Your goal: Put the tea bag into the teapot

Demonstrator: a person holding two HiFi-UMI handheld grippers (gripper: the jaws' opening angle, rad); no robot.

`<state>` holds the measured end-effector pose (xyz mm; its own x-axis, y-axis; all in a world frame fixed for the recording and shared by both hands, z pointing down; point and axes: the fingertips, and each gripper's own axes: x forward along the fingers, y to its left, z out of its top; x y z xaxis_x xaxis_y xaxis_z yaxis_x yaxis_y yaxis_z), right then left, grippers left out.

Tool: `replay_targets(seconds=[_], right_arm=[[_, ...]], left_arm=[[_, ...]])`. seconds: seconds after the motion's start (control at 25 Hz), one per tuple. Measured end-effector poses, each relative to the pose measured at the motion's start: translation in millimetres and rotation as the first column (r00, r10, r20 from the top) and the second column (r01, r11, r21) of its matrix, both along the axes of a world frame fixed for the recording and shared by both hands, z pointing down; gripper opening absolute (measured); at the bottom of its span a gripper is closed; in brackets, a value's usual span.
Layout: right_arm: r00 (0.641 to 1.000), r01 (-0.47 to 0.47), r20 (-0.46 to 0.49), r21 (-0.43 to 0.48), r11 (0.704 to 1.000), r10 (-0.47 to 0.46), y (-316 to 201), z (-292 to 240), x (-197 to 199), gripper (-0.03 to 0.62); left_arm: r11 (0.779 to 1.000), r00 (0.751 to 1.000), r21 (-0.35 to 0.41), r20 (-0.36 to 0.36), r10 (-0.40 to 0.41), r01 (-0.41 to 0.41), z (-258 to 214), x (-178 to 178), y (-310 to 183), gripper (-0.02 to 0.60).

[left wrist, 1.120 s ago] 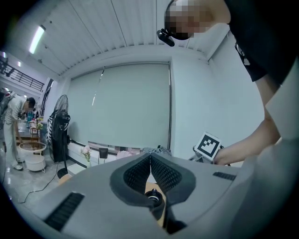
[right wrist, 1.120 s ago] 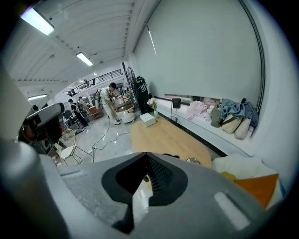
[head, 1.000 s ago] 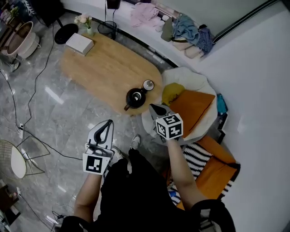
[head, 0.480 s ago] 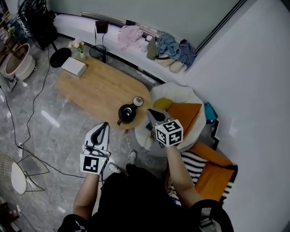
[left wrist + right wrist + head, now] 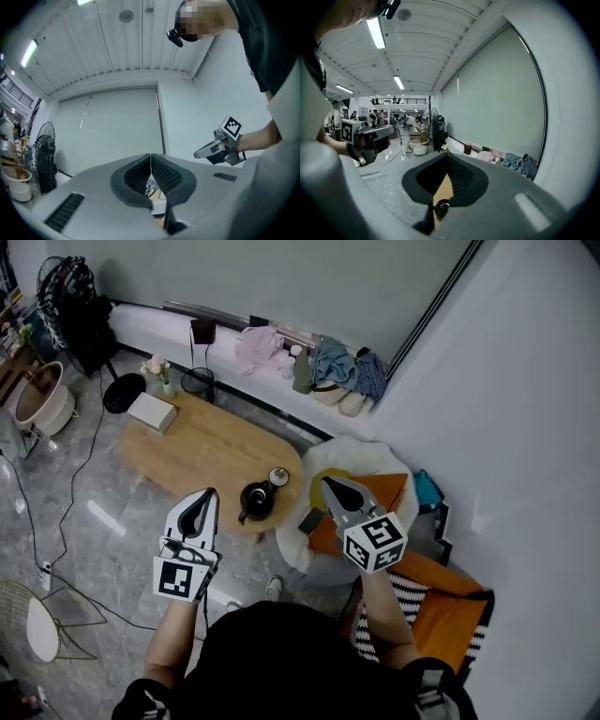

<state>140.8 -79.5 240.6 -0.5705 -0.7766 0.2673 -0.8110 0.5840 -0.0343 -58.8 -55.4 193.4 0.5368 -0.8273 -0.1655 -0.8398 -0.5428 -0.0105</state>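
Observation:
A black teapot [image 5: 256, 500] stands near the end of the oval wooden table [image 5: 202, 451], with a small round dish [image 5: 278, 476] just beyond it. I cannot make out a tea bag. My left gripper [image 5: 204, 495] is held high above the floor, left of the teapot, shut and empty. My right gripper [image 5: 330, 486] hovers right of the teapot, over a white chair, also shut with nothing in it. In the right gripper view the shut jaws frame the teapot [image 5: 440, 206] far below, and the left gripper [image 5: 365, 133] shows alongside.
A white box [image 5: 152, 412], a flower vase [image 5: 157, 371] and a wire basket [image 5: 197, 382] sit at the table's far end. A white round chair [image 5: 375, 451] with an orange cushion [image 5: 389, 493] stands right of the table. Clothes [image 5: 309, 362] lie along the wall ledge. Cables cross the floor.
The head view has pulled back, so the table and teapot look smaller and lower. My right gripper has shifted right, toward the chair. Both grippers stay shut.

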Motion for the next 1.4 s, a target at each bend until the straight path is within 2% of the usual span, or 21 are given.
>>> replay_targets(seconds=[0.28,0.48,0.72,0.88,1.12,1.4], right_arm=[[0.998,-0.048,0.056,0.148,0.988,0.040,39,-54,23,0.005],[0.995,-0.079,0.073,0.215,0.973,0.065,69,-74,38,0.005],[0.990,-0.133,0.078,0.240,0.962,0.117,92,-75,52,0.005],[0.984,-0.167,0.109,0.241,0.956,0.145,96,-76,59,0.005],[0.980,-0.193,0.097,0.253,0.948,0.174,98,-79,67,0.005],[0.976,-0.215,0.096,0.235,0.948,0.198,95,-72,72,0.005]], left_arm=[[0.999,1.000,0.036,-0.009,0.004,-0.003,-29,-4,8,0.009],[0.999,1.000,0.041,-0.015,-0.027,0.028,-38,-13,20,0.009],[0.993,0.994,0.042,-0.014,-0.108,0.108,-51,-35,34,0.009],[0.991,0.991,0.044,0.021,-0.129,0.128,-46,-42,41,0.009],[0.993,0.992,0.046,0.049,-0.113,0.111,-43,-34,44,0.009],[0.995,0.995,0.047,0.037,-0.093,0.091,-41,-23,44,0.009]])
